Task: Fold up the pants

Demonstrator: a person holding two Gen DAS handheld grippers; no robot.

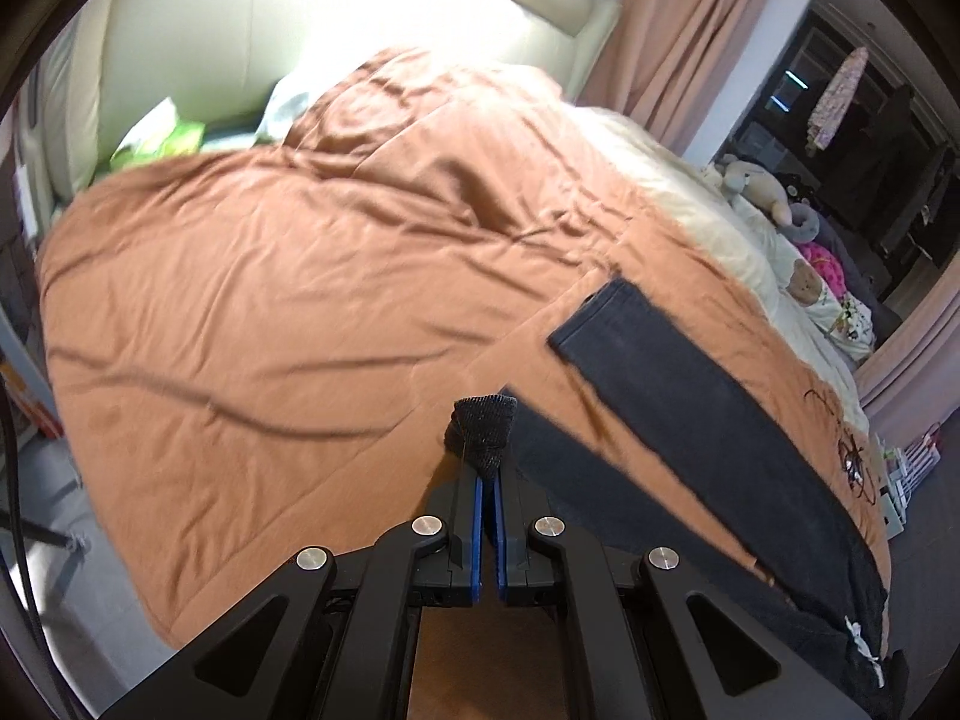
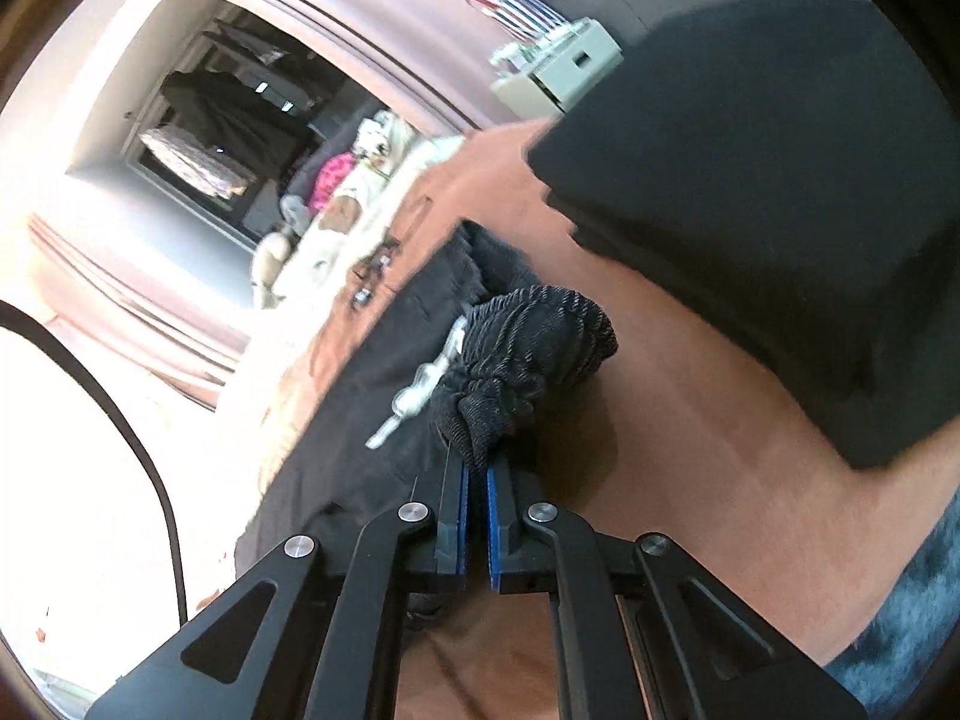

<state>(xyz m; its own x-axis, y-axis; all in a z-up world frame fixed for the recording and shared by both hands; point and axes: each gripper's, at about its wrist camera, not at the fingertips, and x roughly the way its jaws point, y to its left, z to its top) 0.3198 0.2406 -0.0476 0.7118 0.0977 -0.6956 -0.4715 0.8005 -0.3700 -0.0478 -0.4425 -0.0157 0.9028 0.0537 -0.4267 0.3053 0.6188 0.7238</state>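
Note:
Dark grey pants (image 1: pixel 708 396) lie on an orange-brown bed cover (image 1: pixel 270 276), one leg stretched toward the right side of the bed. My left gripper (image 1: pixel 487 468) is shut on a bunched dark edge of the pants (image 1: pixel 485 426), near the bed's near edge. In the right wrist view my right gripper (image 2: pixel 477 468) is shut on the gathered elastic waistband (image 2: pixel 528 354), with a white drawstring (image 2: pixel 420 390) hanging beside it. More of the pants (image 2: pixel 372 408) trail to the left. A folded dark cloth (image 2: pixel 768 204) lies to the upper right of the cover (image 2: pixel 690 450).
A cream headboard (image 1: pixel 312 18) stands at the far end of the bed. Stuffed toys (image 1: pixel 762 186) and pale bedding (image 1: pixel 744 240) line the right side. A pink curtain (image 1: pixel 678 30) hangs beyond. A white box (image 2: pixel 558 72) sits off the bed's edge.

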